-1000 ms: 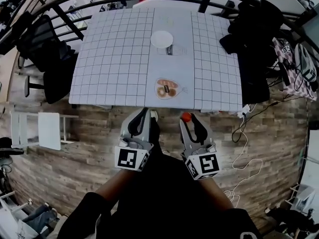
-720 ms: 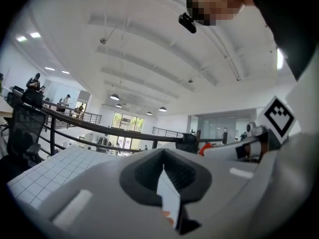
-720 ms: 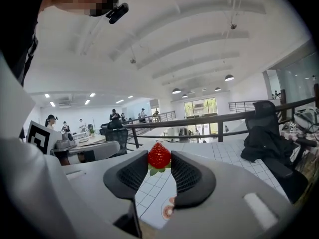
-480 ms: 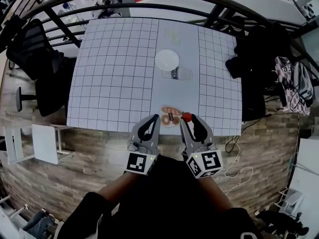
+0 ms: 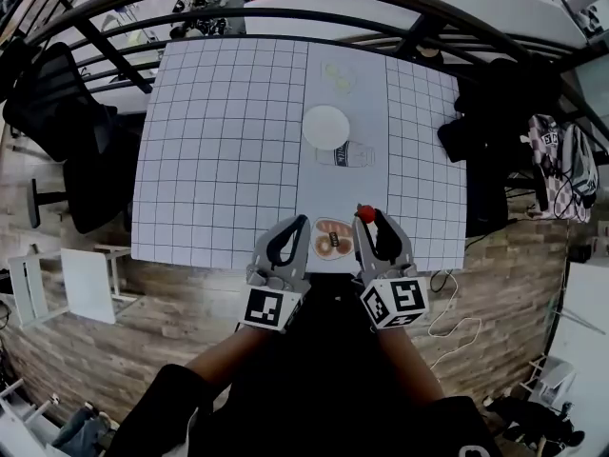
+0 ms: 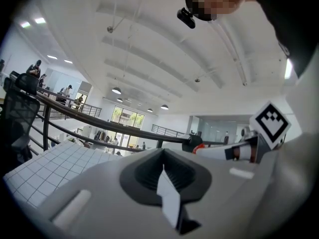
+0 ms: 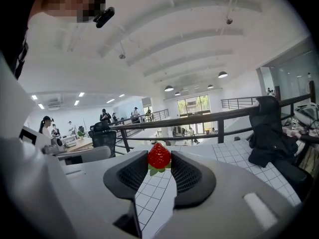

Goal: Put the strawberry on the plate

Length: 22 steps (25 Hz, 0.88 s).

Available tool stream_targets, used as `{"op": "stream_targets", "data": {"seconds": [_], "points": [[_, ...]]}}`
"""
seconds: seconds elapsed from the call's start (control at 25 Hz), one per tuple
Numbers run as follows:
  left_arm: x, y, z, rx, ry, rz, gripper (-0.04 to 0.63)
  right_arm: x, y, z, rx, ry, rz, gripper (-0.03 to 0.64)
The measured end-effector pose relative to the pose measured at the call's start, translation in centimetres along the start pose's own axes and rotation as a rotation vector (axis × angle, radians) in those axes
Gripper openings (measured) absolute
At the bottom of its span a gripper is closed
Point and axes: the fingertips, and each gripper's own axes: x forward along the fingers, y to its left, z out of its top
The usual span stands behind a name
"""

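The red strawberry (image 5: pixel 365 214) (image 7: pixel 159 156) sits pinched between the tips of my right gripper (image 5: pixel 367 217) (image 7: pixel 160 160), which is shut on it just over the table's near edge. The white plate (image 5: pixel 326 127) lies empty in the middle of the gridded table (image 5: pixel 219 141), well beyond both grippers. To the left of the right one, my left gripper (image 5: pixel 299 223) (image 6: pixel 163 153) is at the same near edge. Its pads meet with nothing between them.
A clear packet of doughnuts (image 5: pixel 333 240) lies between the two grippers at the near edge. A cup (image 5: pixel 345 154) lies on its side just this side of the plate. Black chairs (image 5: pixel 67 103) stand at the left, dark clothing (image 5: pixel 500 103) at the right, and a railing behind the table.
The table has come closer in the head view. Both grippers have moved forward from over the wooden floor to the table's near edge, the strawberry still in the right one.
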Motion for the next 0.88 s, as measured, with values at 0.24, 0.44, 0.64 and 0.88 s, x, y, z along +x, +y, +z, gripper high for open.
{"op": "stream_targets", "data": {"seconds": [0.24, 0.44, 0.64, 0.88], "points": [[1.7, 0.2, 0.4, -0.008, -0.01, -0.012, 0.008, 3.3, -1.0, -0.1, -0.035, 0.02, 0.014, 0.143], [3.4, 1.1, 0.2, 0.019, -0.011, 0.011, 0.008, 7.2, -1.9, -0.3, -0.032, 0.044, 0.055, 0.143], [5.5, 2.1, 0.6, 0.035, -0.009, 0.049, 0.006, 11.9, -3.6, -0.3, -0.02, 0.062, 0.097, 0.143], [8.2, 3.3, -1.1, 0.019, 0.053, 0.085, 0.007, 17.2, -5.7, -1.1, -0.016, 0.09, 0.129, 0.143]]}}
